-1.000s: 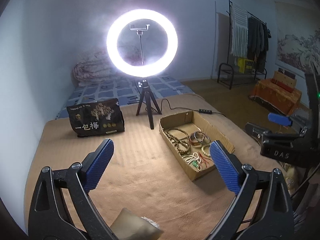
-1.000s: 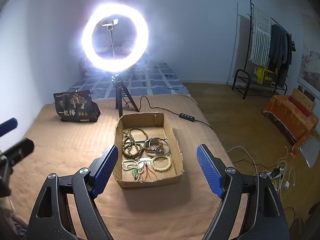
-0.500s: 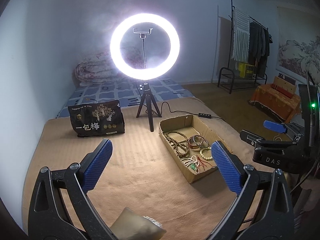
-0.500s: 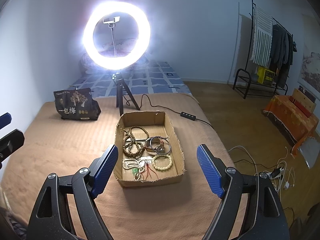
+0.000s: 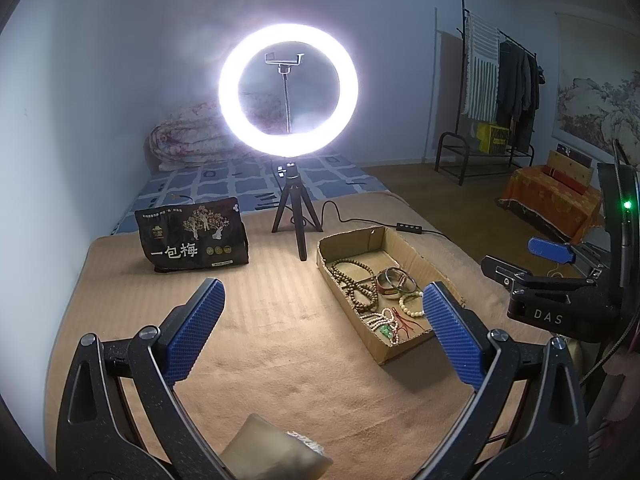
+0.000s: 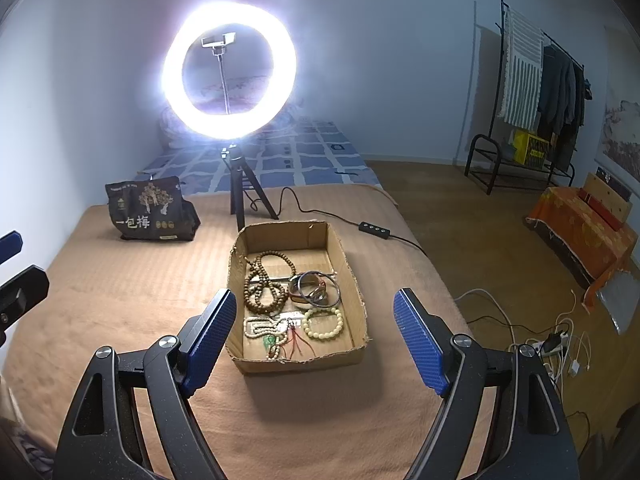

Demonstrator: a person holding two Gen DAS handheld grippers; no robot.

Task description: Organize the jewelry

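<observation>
Materials on the bed: mostly matt, a few glints.
Shallow brown cardboard tray (image 6: 344, 256), raw ragged edges; tan ribbed cloth cover (image 6: 132, 280), soft nap; dull brown wooden bead strand (image 6: 264, 284); shiny metal bangles (image 6: 316, 290); glossy black printed foil bag (image 6: 150, 210); knurled blue plastic pads (image 6: 208, 336).

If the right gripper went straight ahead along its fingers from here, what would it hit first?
Most likely the cardboard tray of jewelry: it lies centred between the open right gripper fingers, nothing in between. Probably the near wall or the pale bead bracelet first, though depth is uncertain.
</observation>
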